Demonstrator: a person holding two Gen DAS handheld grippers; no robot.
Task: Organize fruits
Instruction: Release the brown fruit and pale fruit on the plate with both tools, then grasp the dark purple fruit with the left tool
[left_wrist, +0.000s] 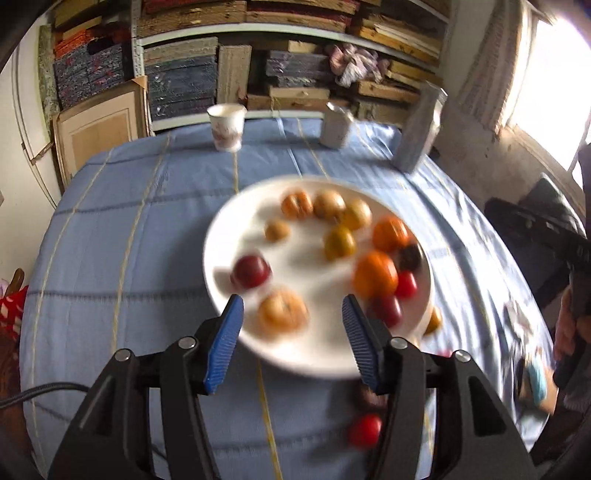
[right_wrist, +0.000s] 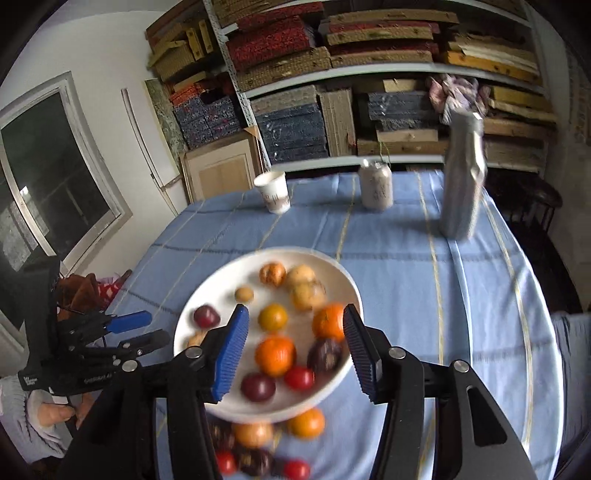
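A white plate (left_wrist: 236, 236) sits on the blue tablecloth and holds several small fruits: orange, yellow, dark red and purple ones. It also shows in the right wrist view (right_wrist: 218, 295). My left gripper (left_wrist: 292, 321) is open and empty, above the plate's near edge with a tan fruit (left_wrist: 282, 312) between its fingers. My right gripper (right_wrist: 295, 332) is open and empty above the plate, an orange fruit (right_wrist: 275, 354) between its fingers. Several loose fruits (right_wrist: 306, 422) lie on the cloth in front of the plate. The left gripper also shows in the right wrist view (right_wrist: 142, 328).
At the table's far side stand a paper cup (left_wrist: 226, 125), a can (left_wrist: 334, 127) and a tall silver bottle (right_wrist: 461, 177). Shelves of stacked boards rise behind the table. A dark chair (left_wrist: 535, 218) stands at the right. A loose red fruit (left_wrist: 365, 430) lies near the front edge.
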